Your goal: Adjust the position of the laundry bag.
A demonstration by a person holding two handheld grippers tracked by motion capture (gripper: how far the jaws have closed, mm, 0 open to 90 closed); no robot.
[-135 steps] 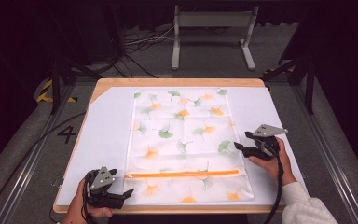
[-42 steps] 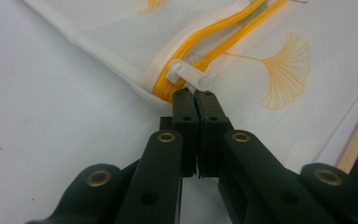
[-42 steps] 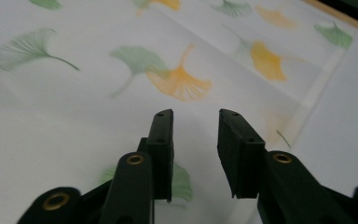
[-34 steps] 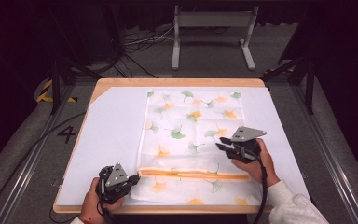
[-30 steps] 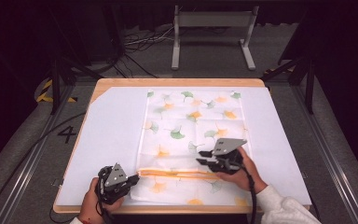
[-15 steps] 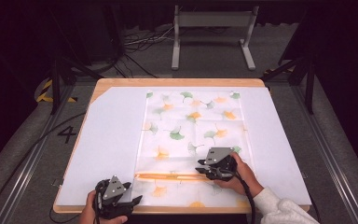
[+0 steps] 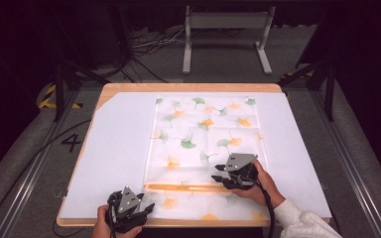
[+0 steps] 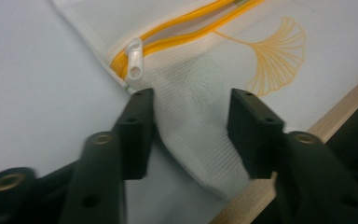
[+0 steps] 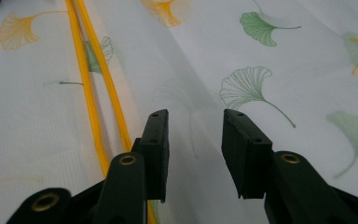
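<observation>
Both grippers moved nearer; left gripper [image 8: 189, 123] jaws, just closing, apparently straddle mesh bag [image 7: 203, 148]; right gripper [image 9: 193, 149] jaws released.

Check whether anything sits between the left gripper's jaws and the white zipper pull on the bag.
Nothing visible does. The left gripper is open astride the mesh bag's corner, and only bare mesh separates its jaws from the zipper pull just ahead at the yellow zipper's end.

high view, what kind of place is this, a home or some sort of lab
Probably a lab or recording studio, not a home: a wooden table with a white sheet stands among dark curtains, a metal stand and loose floor cables.
</observation>
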